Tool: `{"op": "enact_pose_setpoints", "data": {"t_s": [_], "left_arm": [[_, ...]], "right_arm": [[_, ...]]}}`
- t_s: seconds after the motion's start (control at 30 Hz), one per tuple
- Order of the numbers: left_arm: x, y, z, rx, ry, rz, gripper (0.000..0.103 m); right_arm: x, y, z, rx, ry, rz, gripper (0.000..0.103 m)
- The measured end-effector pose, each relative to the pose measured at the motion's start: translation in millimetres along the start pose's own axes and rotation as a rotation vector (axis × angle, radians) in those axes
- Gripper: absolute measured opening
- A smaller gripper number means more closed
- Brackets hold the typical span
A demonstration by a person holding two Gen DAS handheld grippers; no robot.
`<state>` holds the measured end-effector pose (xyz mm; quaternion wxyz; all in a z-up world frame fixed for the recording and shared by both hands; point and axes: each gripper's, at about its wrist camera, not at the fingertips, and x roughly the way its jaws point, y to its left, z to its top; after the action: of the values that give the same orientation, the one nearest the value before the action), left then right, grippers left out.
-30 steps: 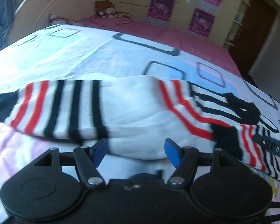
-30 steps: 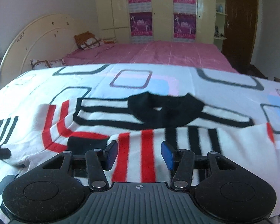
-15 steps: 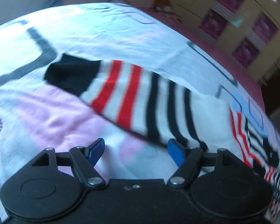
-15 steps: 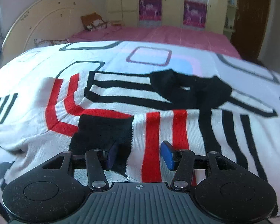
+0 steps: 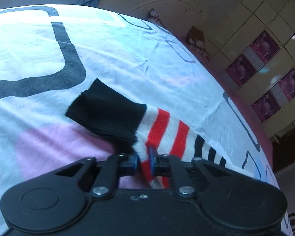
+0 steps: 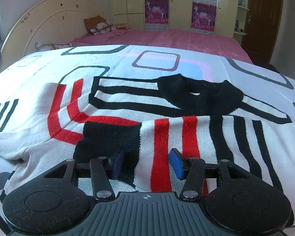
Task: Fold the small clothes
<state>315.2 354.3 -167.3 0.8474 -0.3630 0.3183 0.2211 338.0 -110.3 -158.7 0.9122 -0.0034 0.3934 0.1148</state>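
My left hand-held gripper (image 5: 143, 160) is pinched narrow on the left sleeve (image 5: 163, 129) of the striped sweater (image 6: 127, 106), gripping the red-and-white bands just behind the black cuff (image 5: 106, 114). From my left wrist view the sleeve's long axis runs away from the fingers up and to the left, with the cuff lying flat on the bed sheet (image 5: 108, 49) as the far end. The sweater's body spreads across the bed in front of my right hand-held gripper (image 6: 146, 164), which sits wide apart and holding nothing, its fingers straddling the other sleeve (image 6: 196, 137) that lies crosswise over the chest, below the black collar (image 6: 198, 96). I judge the left side is the one placed to carry its sleeve inward toward the body, since it alone has cloth in its grip.
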Motion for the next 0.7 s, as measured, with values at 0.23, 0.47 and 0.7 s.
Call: {"op": "enact_pose_setpoints", "data": {"t_s": [0.23,0.47,0.7], "left_arm": [[-34.5,-39.7,-2.2,0.116,-0.055,-0.107,0.006],[-64.1,-144.5,-35.1,0.336,-0.003,-0.354,0.006],[-63.2,-263.3,-138.8,0.605,0.159,-0.58,0.006]], "right_arm": [[-3.1,-2.3,3.7,0.028,-0.015,0.01,0.053],[-14.8,-12.8,8.4,0.074,-0.041,0.039,0.053],[-53.5,-55.1,-0.4,0.165,-0.091,0.011,0.053]]}}
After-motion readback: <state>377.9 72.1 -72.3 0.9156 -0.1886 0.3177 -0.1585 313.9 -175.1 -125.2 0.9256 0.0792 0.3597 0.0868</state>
